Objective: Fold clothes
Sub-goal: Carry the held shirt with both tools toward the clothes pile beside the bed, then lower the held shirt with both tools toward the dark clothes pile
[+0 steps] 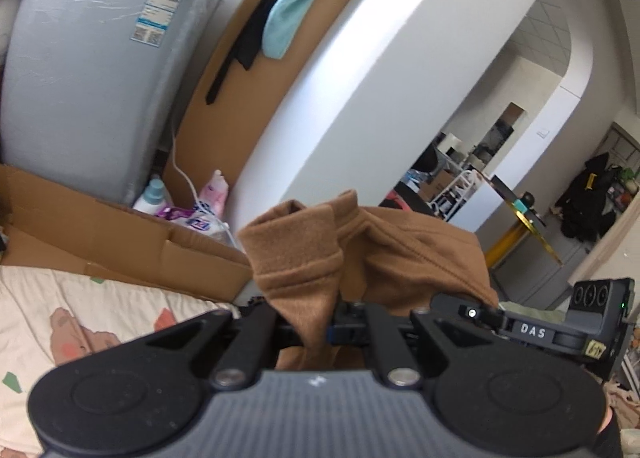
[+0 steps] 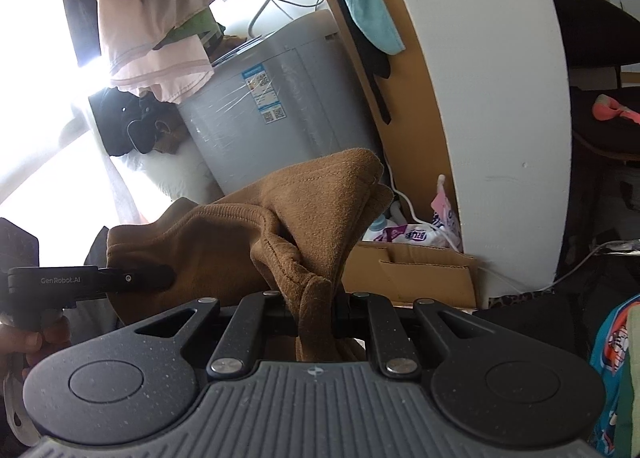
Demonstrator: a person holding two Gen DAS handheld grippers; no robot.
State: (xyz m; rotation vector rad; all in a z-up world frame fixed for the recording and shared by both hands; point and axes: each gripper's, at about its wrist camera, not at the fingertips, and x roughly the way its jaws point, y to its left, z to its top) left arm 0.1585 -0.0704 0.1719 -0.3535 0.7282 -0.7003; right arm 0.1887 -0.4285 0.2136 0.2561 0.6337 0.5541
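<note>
The left gripper (image 1: 316,324) is clamped tight on brown cloth (image 1: 296,258), its jaws drawn in to the centre with the fabric pinched between them and bunched up above. The right gripper (image 2: 316,316) grips the same cloth (image 2: 304,225) likewise — jaws close together, a fold squeezed between them. Both point slightly downward. From the right wrist view, the left gripper shows at the left edge, its black finger (image 2: 148,278) lying against the cloth, with a hand (image 2: 28,338) wrapped around its handle below. From the left wrist view, the right gripper's body (image 1: 560,328) sits just to the right — the two are held near each other, side by side.
</note>
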